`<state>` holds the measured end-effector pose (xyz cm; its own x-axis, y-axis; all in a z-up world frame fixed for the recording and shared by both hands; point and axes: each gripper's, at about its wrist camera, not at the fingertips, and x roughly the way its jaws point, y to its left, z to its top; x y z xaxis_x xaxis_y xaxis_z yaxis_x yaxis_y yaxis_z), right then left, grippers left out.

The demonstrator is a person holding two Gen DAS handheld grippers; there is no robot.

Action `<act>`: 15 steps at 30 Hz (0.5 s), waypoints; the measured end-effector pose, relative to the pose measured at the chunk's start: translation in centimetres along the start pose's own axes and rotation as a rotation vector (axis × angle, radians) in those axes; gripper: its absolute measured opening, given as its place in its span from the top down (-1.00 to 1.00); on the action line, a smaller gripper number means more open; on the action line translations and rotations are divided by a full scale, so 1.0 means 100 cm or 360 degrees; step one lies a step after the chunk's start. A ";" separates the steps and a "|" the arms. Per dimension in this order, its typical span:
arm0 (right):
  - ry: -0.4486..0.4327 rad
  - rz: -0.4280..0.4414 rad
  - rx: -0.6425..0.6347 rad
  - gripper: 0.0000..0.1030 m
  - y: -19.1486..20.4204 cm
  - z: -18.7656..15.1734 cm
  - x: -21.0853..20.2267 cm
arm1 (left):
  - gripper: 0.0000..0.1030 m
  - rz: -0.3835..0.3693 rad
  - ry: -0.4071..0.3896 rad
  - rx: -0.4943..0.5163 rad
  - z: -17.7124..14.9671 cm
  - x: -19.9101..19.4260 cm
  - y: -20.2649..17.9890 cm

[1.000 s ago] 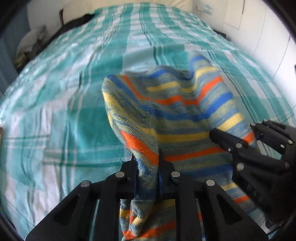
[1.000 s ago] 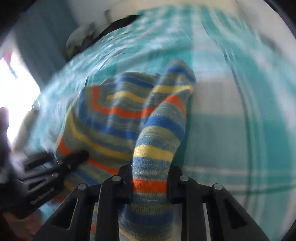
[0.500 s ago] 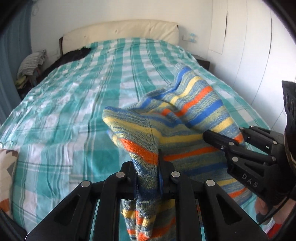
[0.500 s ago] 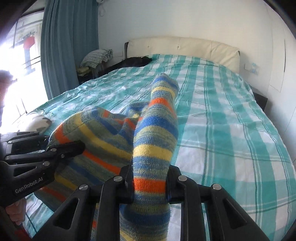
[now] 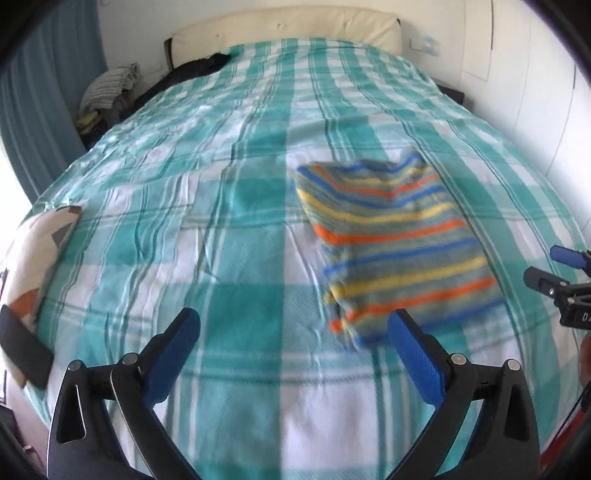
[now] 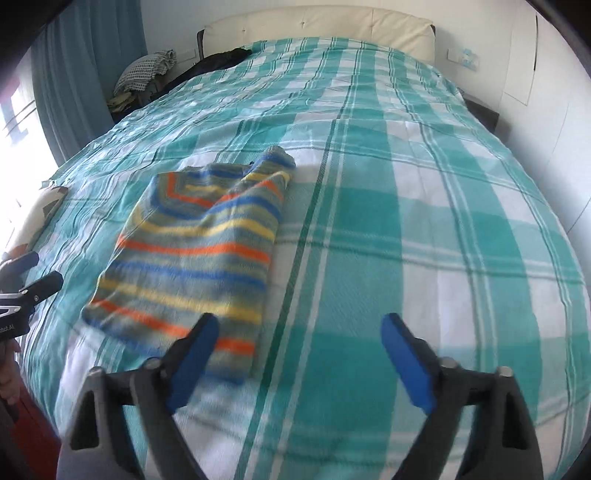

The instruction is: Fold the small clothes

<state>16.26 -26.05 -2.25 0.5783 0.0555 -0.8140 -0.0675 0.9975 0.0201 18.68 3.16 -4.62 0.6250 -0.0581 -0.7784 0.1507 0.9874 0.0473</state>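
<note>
A small striped knit garment (image 5: 395, 240), in blue, yellow and orange bands, lies folded flat on the green-and-white checked bedspread (image 5: 236, 236). In the right wrist view the same garment (image 6: 195, 251) lies left of centre. My left gripper (image 5: 293, 332) hangs above the bed's near edge, its jaws opening wide with nothing between them; the garment lies just beyond its right finger. My right gripper (image 6: 299, 332) is likewise opening, empty, its left finger over the garment's near corner. Each gripper shows at the edge of the other's view.
A patterned cushion (image 5: 37, 251) lies at the bed's left edge. Dark clothing (image 5: 192, 72) and a heap of clothes (image 5: 107, 88) sit at the far left by the cream headboard (image 5: 288, 22). White wardrobe doors (image 5: 535, 85) line the right; blue curtains hang left.
Both grippers let go of the striped garment and opened wide. The garment dropped flat onto the bedspread, and both grippers drew back toward the near edge of the bed.
</note>
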 end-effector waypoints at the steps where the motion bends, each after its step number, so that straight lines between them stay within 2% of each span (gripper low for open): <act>1: 0.0001 0.0009 0.0005 -0.88 0.002 -0.007 -0.007 | -0.98 0.0001 0.0011 -0.0006 -0.007 -0.007 -0.006; 7: -0.0042 0.0056 0.0044 -0.90 0.017 -0.055 -0.056 | -0.98 0.0116 -0.0052 -0.0034 -0.035 -0.052 -0.037; 9: -0.0055 0.0040 0.0066 -0.99 0.017 -0.066 -0.068 | -0.99 0.0146 -0.0085 -0.0025 -0.041 -0.064 -0.046; 13: -0.0035 -0.0012 0.0010 -0.99 0.022 -0.080 -0.074 | -0.99 0.0101 -0.0090 -0.0005 -0.048 -0.069 -0.054; 15: -0.0040 -0.0030 0.0004 -0.99 0.021 -0.085 -0.075 | -0.99 0.0165 -0.0070 0.0011 -0.051 -0.067 -0.060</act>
<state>4.90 -24.72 -1.07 0.5997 0.0379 -0.7993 -0.0546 0.9985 0.0064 9.69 -1.58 -2.92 0.6705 0.0375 -0.7410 0.0891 0.9874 0.1305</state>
